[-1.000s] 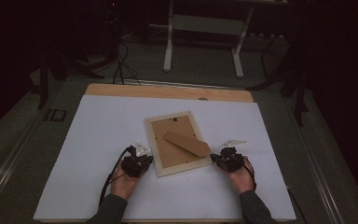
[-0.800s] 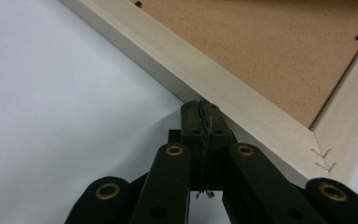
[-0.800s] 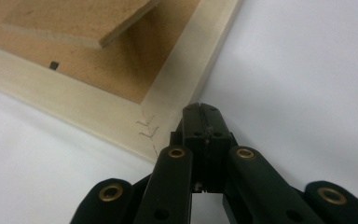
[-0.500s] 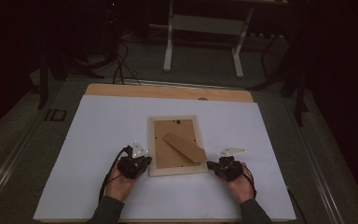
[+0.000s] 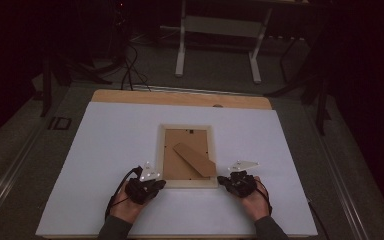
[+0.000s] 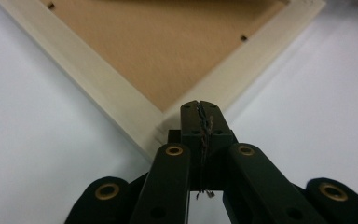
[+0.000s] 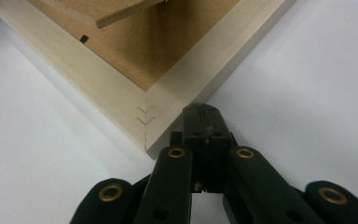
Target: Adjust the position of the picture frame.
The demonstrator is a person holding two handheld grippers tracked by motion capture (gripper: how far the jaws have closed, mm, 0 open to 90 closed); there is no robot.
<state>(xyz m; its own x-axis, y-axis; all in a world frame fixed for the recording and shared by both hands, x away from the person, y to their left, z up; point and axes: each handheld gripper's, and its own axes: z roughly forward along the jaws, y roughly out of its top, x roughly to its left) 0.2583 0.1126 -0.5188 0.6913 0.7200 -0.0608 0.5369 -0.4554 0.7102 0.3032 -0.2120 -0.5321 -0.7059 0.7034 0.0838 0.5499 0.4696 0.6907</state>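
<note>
A pale wooden picture frame (image 5: 160, 156) lies face down in the middle of the white sheet, square to the table. Its brown backing (image 5: 176, 145) faces up, and a brown stand flap (image 5: 195, 159) lies slanted across it. My left gripper (image 5: 156, 184) is shut, with its tip at the frame's near left corner (image 6: 121, 105). In the left gripper view the closed jaws of this gripper (image 6: 200, 106) sit over that corner. My right gripper (image 5: 223, 180) is also shut, and its tip (image 7: 204, 112) touches the near right corner (image 7: 135, 116). The stand flap (image 7: 116, 11) overhangs the backing there.
The white sheet (image 5: 105, 145) covers a wooden table whose far edge (image 5: 180, 98) shows bare. Beyond it, on a dark floor, stand a white table base (image 5: 217, 40) and some cables (image 5: 127, 65). A grey plate (image 5: 244, 163) tops the right gripper.
The frame has turned from a tilted position to square with the table. Both hands have moved nearer the table's front edge, staying at the frame's near corners.
</note>
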